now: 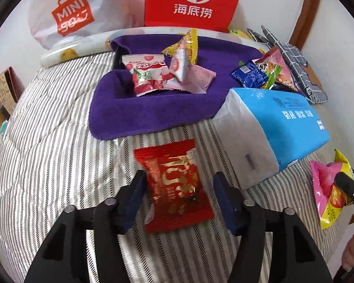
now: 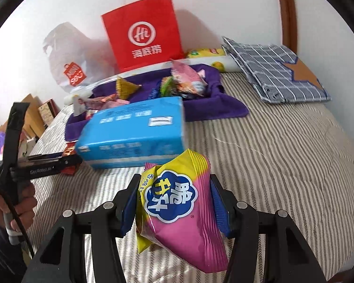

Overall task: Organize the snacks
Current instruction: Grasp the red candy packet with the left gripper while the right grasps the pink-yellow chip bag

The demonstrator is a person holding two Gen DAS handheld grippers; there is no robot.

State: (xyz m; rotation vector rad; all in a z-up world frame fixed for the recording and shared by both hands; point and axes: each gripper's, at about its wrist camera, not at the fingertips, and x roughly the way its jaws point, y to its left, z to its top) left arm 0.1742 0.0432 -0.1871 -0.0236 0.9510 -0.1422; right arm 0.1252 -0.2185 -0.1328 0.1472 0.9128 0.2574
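Note:
A red and gold snack packet [image 1: 174, 186] lies on the striped bedspread between the fingers of my left gripper [image 1: 179, 188], which is open around it with a gap on the right side. My right gripper [image 2: 174, 202] is shut on a pink and yellow snack bag [image 2: 179, 210] and holds it above the bed; the bag also shows in the left wrist view [image 1: 328, 186]. A purple towel [image 1: 153, 110] folded into a tray holds several snack packets [image 1: 148, 75]. More packets [image 1: 259, 73] lie on its right side.
A blue tissue pack [image 1: 283, 127] lies between the towel and the right gripper. A red paper bag [image 1: 193, 0] and a white plastic bag [image 1: 70, 14] stand against the wall. A grey checked cloth [image 2: 273, 70] lies at the back right. Boxes [image 2: 35, 115] stand beside the bed's left edge.

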